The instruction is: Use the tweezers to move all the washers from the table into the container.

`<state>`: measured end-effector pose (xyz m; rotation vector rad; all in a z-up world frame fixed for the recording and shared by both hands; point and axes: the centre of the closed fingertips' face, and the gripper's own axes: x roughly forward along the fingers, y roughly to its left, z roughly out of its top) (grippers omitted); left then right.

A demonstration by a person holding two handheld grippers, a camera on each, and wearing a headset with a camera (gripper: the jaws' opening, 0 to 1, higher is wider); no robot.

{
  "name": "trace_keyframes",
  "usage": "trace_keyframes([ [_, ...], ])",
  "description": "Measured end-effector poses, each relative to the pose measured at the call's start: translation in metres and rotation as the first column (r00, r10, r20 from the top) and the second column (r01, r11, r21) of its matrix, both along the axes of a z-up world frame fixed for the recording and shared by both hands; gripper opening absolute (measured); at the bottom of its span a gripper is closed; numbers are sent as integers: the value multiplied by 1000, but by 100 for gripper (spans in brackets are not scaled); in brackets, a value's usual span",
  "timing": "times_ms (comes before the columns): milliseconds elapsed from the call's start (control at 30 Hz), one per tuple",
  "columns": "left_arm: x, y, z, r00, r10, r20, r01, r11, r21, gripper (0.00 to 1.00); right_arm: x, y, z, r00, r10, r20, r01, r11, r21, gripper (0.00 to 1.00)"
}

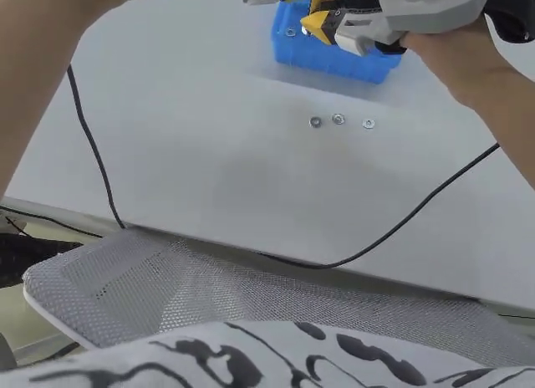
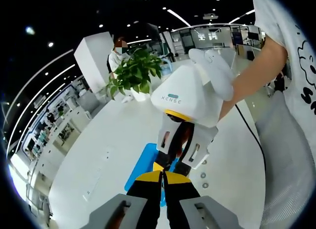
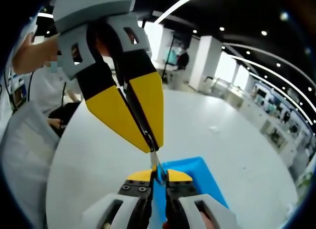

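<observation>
Washers in a row, mid-table, before the container.
Three washers (image 1: 338, 119) lie side by side on the table (image 1: 209, 166), the container (image 1: 334, 60) just behind them. Above it, the left gripper (image 3: 150, 142) and right gripper (image 3: 159, 177) meet at the tweezers (image 3: 155, 162). One cable (image 1: 92, 150) crosses on the left.

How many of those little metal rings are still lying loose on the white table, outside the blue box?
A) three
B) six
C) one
A: three washers lie in a loose row on the bare table, on the near side of the blue container.
</observation>
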<state>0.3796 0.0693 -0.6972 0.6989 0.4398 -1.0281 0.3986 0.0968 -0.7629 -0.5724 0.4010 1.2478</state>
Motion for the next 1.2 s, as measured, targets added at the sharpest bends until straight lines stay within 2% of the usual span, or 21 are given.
trace_keyframes([
  [133,-2,-8,2,1000,5,-5,-5,1000,-3,0,6,1,-4,1000,-6,-16,6,1000,3,4],
  [300,3,-7,-4,1000,15,-13,-15,1000,4,0,10,3,-9,1000,-8,-26,7,1000,-2,4],
  [333,8,-5,-7,1000,16,-17,-16,1000,5,0,11,3,-11,1000,-8,-29,8,1000,-6,4],
  [467,14,-2,-13,999,23,-32,-23,1000,0,0,13,3,-15,999,-10,-35,9,1000,-13,4],
  [567,25,1,-24,999,32,-44,-32,999,0,0,17,4,-22,998,-17,-55,16,1000,-16,4],
  [667,23,0,-26,998,35,-49,-35,999,1,0,21,4,-29,998,-23,-65,21,999,-26,5],
  [767,27,0,-32,998,37,-47,-37,999,9,0,29,4,-35,997,-30,-75,27,999,-30,5],
  [933,27,1,-37,999,33,-41,-32,999,27,0,30,5,-42,996,-27,-84,24,999,-40,5],
  [1200,32,2,-46,997,50,-60,-50,999,10,0,35,6,-52,995,-29,-98,24,998,-51,5],
])
